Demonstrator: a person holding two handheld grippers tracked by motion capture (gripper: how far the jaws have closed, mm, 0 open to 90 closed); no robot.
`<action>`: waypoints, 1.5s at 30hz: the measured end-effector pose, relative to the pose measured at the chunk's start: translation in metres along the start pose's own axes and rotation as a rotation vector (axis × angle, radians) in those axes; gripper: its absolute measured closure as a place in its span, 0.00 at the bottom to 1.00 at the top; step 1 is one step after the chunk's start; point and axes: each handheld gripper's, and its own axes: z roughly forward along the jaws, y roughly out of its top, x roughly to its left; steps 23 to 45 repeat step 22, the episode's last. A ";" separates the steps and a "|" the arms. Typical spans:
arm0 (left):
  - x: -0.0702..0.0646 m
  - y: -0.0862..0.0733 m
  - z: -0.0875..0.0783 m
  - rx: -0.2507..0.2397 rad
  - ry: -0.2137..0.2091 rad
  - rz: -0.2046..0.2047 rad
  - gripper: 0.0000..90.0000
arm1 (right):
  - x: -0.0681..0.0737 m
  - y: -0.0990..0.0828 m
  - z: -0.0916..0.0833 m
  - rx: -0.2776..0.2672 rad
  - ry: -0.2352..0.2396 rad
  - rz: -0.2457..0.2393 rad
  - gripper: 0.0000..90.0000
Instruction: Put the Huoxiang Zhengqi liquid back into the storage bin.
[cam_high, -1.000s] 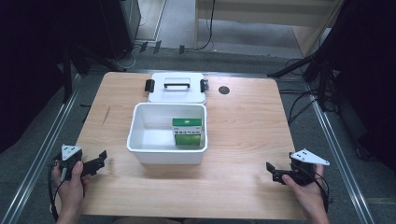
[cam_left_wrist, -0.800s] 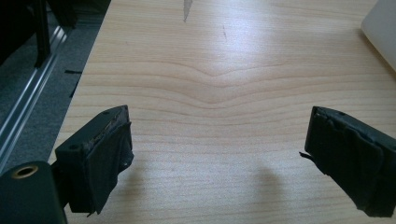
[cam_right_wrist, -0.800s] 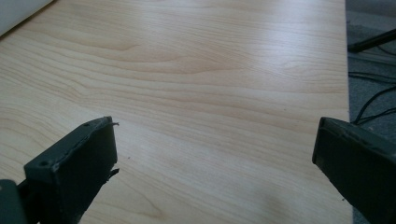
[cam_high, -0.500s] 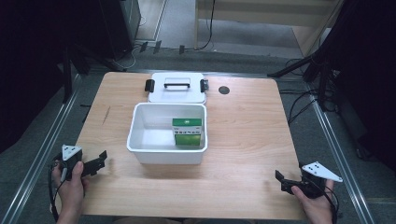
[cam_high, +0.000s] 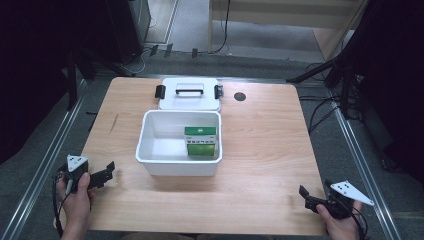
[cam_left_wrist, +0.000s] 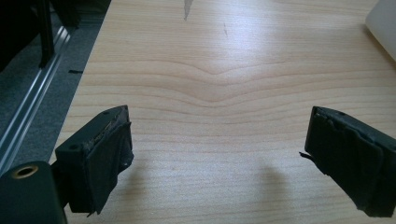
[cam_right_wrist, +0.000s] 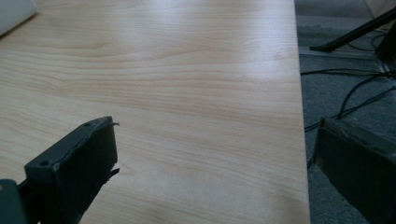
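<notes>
From the high view, the left gripper (cam_high: 106, 171) sits lower left on the desk (cam_high: 270, 145), the right gripper (cam_high: 306, 196) lower right, both well apart from the white bin (cam_high: 150, 145) at centre holding a green box (cam_high: 200, 141). In the left gripper view, its jaws gape wide over bare wood, holding nothing. In the right gripper view, its jaws also stand wide, empty, at the desk's edge.
</notes>
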 end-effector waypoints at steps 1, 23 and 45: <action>0.000 0.000 0.000 -0.001 0.002 -0.001 0.09 | 0.001 -0.001 0.000 -0.001 -0.014 0.003 0.00; -0.002 -0.002 -0.002 -0.019 0.018 0.010 0.09 | 0.005 0.000 0.006 0.068 -0.074 -0.031 0.11; -0.002 -0.002 -0.002 -0.019 0.018 0.010 0.09 | 0.005 0.000 0.006 0.068 -0.074 -0.031 0.11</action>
